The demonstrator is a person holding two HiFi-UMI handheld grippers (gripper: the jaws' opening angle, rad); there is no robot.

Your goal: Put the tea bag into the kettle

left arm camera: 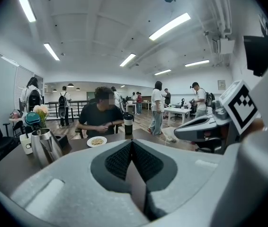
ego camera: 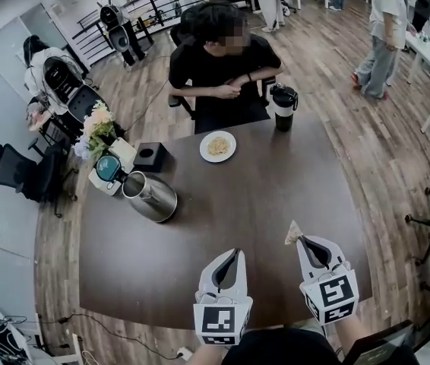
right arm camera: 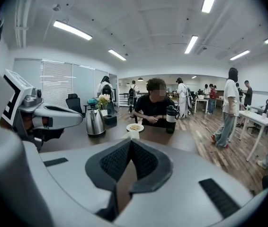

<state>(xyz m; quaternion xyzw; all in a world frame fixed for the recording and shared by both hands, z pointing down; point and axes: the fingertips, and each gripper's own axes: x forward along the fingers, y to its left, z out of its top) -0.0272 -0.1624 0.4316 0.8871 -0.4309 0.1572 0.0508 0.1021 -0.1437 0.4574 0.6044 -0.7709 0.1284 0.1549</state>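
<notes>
The steel kettle [ego camera: 153, 196] stands at the left of the dark table [ego camera: 222, 211], its top open; it also shows as the kettle [left arm camera: 44, 146] and the kettle [right arm camera: 94, 121] in the gripper views. My right gripper [ego camera: 300, 239] hovers above the table's near right part, shut on a small pale tea bag [ego camera: 293, 233] that sticks out past its tips. The same tea bag [right arm camera: 133, 134] shows at the right gripper [right arm camera: 131, 140] in its own view. My left gripper [ego camera: 237, 252] hangs beside it, jaws together and empty, well short of the kettle.
A person sits across the table. Near them are a white plate of food [ego camera: 217, 146] and a black tumbler [ego camera: 283, 106]. A black box [ego camera: 151, 156], a teal-topped white item [ego camera: 109, 169] and flowers [ego camera: 97, 124] crowd the left behind the kettle. Other people stand beyond.
</notes>
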